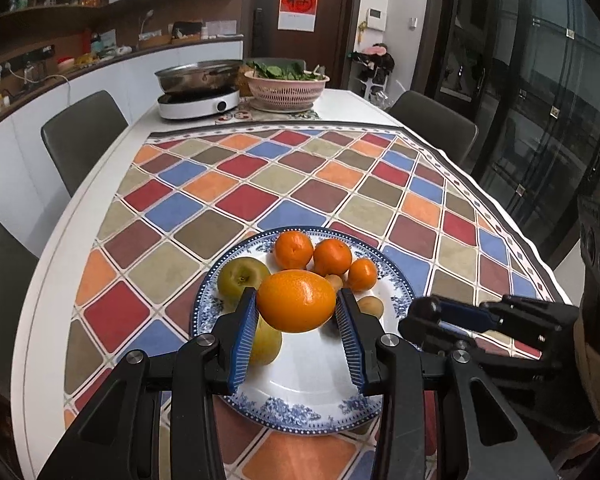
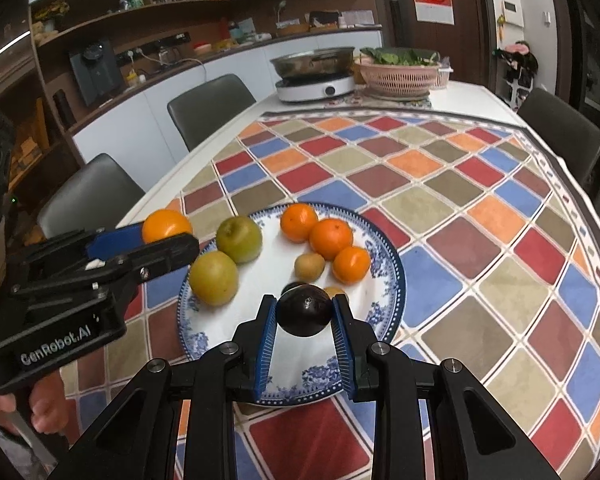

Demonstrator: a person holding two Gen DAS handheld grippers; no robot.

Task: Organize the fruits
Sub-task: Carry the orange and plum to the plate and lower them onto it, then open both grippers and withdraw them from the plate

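Note:
A blue-and-white plate lies on the checked tablecloth. On it are two green apples, three tangerines and small brown kiwis. My left gripper is shut on a large orange held above the plate; it shows at the left of the right wrist view. My right gripper is shut on a dark round plum above the plate's near part. It shows in the left wrist view.
At the table's far end stand an induction cooker with a steel pan and a pink colander of greens. Grey chairs line both sides. The table edge runs at the left.

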